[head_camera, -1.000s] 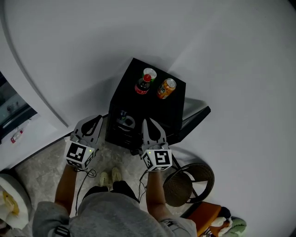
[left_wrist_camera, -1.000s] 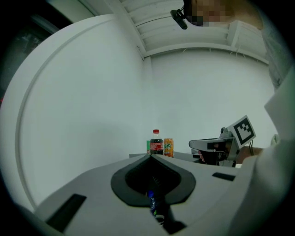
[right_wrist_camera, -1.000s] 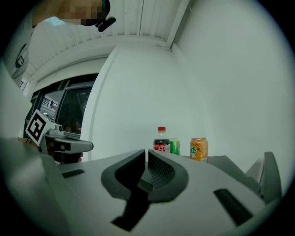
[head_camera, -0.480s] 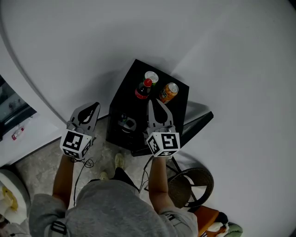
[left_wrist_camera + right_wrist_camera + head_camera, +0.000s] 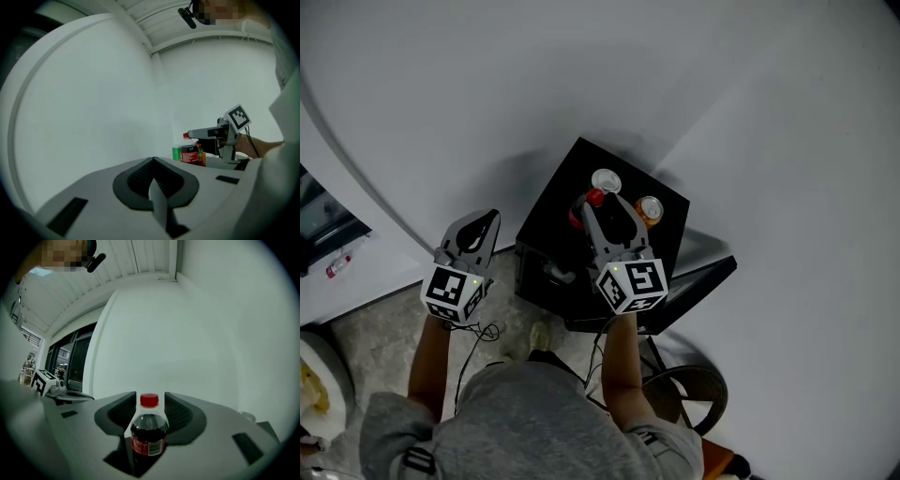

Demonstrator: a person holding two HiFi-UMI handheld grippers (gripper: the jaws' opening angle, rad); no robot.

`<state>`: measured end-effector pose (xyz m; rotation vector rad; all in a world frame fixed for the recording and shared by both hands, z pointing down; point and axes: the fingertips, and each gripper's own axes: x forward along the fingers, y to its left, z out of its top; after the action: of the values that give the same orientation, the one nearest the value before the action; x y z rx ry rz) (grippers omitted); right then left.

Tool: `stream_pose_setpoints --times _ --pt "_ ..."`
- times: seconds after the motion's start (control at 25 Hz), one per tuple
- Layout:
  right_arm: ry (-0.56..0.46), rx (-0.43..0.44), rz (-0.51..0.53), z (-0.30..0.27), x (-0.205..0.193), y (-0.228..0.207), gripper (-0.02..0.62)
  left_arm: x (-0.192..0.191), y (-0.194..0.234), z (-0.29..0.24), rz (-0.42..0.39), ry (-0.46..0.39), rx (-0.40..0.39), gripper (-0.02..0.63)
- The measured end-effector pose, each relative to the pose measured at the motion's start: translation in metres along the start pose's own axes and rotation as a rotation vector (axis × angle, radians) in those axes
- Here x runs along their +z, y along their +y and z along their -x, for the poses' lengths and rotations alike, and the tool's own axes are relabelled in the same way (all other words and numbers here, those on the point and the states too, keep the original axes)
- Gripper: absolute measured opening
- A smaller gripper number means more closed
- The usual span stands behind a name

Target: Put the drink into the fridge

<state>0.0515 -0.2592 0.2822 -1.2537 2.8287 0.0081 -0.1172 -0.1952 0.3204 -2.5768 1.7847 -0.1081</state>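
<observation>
White walls meet in a corner where a black mini fridge (image 5: 551, 214) stands. Near the far corner of its top stand a cola bottle (image 5: 149, 434), a green can (image 5: 176, 153) and an orange can (image 5: 650, 210). The right gripper (image 5: 607, 214) has just been opening its jaws, which now stand released either side of the bottle. The left gripper (image 5: 478, 225), off the fridge's left edge, is clenched on nothing.

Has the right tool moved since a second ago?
Yes. The right tool has advanced across the black cabinet, from its front edge to the cola bottle; its jaws have just been opening, the bottle between them.
</observation>
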Motion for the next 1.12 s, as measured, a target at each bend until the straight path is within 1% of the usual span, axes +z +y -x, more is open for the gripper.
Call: stream_pose_setpoints --times 0.16,0.32,0.4,0.6,0.88,1.12 --pt "0.011 0.035 -0.002 -0.010 -0.004 -0.001 0.190 -0.001 0.008 -0.004 -0.001 0.004 0.032 0.005" --pt "0.006 0.052 0.005 -0.012 -0.004 -0.002 0.187 -0.006 0.010 -0.007 0.005 0.017 0.048 0.004" --pt "0.009 0.051 0.021 -0.014 -0.003 -0.001 0.149 -0.007 0.010 -0.007 0.005 0.019 0.052 0.005" --pt "0.037 0.053 0.038 -0.015 -0.005 0.002 0.144 -0.008 0.010 -0.004 0.011 0.012 0.056 0.005" --pt "0.037 0.013 0.044 -0.012 -0.001 -0.001 0.143 -0.007 0.014 0.005 0.016 0.004 0.050 0.005" --pt "-0.014 -0.016 0.081 0.011 0.030 0.010 0.143 -0.003 0.010 0.018 0.019 -0.010 0.015 0.004"
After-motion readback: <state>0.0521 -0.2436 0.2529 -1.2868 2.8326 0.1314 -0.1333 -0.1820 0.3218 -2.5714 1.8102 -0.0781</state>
